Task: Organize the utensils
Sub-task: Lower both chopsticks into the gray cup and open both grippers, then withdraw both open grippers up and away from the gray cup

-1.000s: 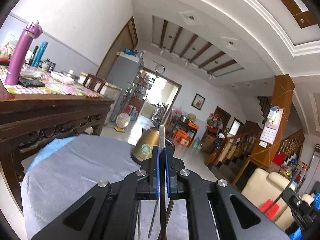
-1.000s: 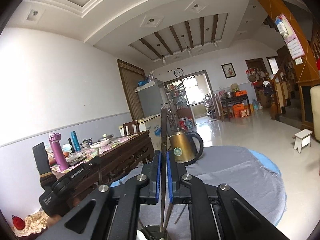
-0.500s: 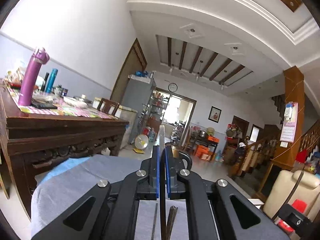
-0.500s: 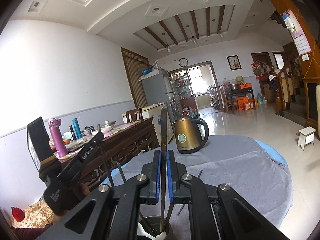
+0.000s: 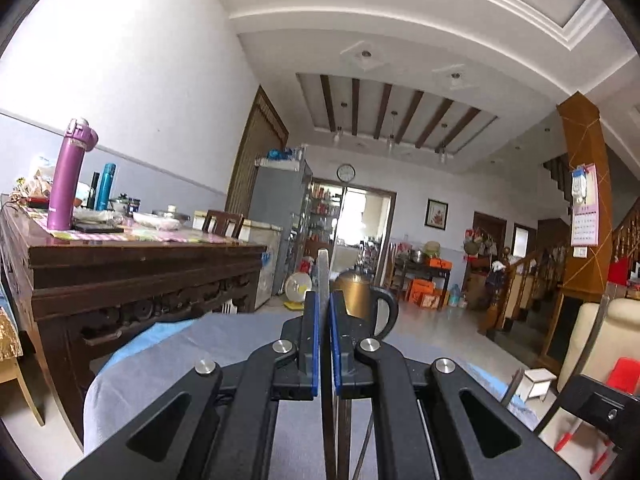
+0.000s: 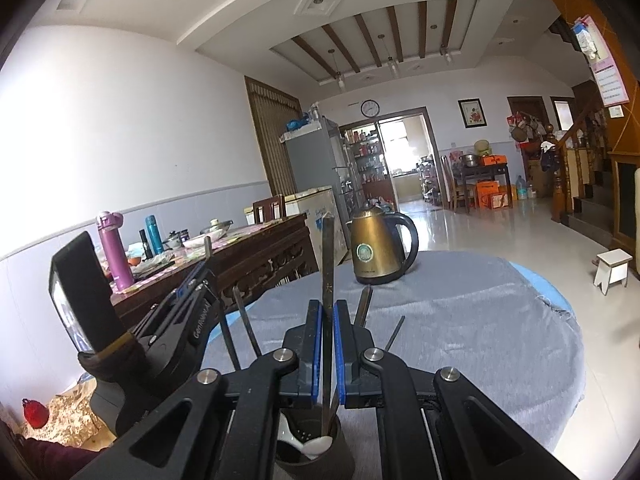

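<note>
utensil (image 6: 328,264) | slim dark metal handle, perhaps engraved | upright over holder (image 6: 314,454) | both jaws clamp one each

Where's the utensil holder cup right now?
Right wrist view, bottom centre: the dark holder cup sits on the grey tablecloth directly below the right gripper, nearer the camera than the gold kettle.

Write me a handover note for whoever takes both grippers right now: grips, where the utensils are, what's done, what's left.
Left gripper: shut on a flat metal utensil handle, held upright.
Right gripper: shut on a dark utensil handle, its lower end over the utensil holder.
The holder stands on the grey-clothed table and already has a white spoon and several handles in it.
Left to do: lower and release both utensils into the holder.
</note>
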{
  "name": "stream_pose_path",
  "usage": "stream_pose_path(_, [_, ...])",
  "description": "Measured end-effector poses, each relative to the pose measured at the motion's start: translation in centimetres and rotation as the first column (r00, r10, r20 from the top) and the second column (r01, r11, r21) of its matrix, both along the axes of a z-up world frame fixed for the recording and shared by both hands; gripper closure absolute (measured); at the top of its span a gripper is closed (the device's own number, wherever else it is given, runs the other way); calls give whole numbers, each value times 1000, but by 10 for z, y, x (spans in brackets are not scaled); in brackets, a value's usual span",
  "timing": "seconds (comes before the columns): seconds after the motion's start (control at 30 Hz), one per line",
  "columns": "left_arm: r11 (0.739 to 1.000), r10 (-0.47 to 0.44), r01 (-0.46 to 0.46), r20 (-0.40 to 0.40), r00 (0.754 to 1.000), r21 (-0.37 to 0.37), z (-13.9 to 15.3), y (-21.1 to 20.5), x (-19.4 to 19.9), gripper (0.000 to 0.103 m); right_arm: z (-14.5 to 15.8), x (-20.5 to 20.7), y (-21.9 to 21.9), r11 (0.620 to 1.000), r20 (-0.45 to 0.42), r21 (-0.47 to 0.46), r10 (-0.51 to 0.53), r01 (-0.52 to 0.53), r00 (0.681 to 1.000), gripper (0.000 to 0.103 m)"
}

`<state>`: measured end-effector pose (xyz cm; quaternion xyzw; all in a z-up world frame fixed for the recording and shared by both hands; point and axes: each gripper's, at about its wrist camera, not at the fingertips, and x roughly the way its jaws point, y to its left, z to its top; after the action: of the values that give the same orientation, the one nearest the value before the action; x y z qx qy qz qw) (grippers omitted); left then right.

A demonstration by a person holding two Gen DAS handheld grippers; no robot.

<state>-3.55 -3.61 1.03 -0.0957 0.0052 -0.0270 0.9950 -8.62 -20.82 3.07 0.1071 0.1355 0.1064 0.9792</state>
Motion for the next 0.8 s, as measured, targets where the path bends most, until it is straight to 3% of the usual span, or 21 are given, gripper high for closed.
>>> stream_pose_path(0.2, [996,-76,78,-36,996,51,-3,-2,-18,97,-9,5,2,1000,-87,13,30,-29,996,94])
stream_pose_path(0.23, [994,-90,92,-40,995,57,-2,-1,-21,92,-10,5,2,1000,-98,10,28,-27,995,94])
stream_pose_path(0.3, [990,-107,111,-58,993,82,0,3,-27,68,-10,3,-3,1000,-108,15,16,-14,994,94])
stream_pose_path(0.33, [990,-102,108,-66,993,90,1,3,-29,47,-9,1,-9,1000,-107,27,8,-5,994,94])
stream_pose_path(0.37, [990,-97,103,-72,993,95,1,7,-33,42,-9,-2,-13,999,-105,39,2,2,994,94])
stream_pose_path(0.5, [989,-90,102,-112,990,108,1,18,-40,36,-7,-9,-33,996,-96,68,-55,62,994,94])
stream_pose_path(0.7, [990,-83,106,-236,968,88,-12,43,-36,26,-9,-13,-66,980,-115,118,-145,159,983,93])
stream_pose_path(0.77, [992,-80,105,-291,953,71,-20,51,-29,25,-12,-12,-78,972,-137,149,-164,184,977,87])
stream_pose_path(0.8, [993,-82,106,-328,941,58,-24,55,-25,25,-14,-12,-83,967,-146,158,-178,201,973,78])
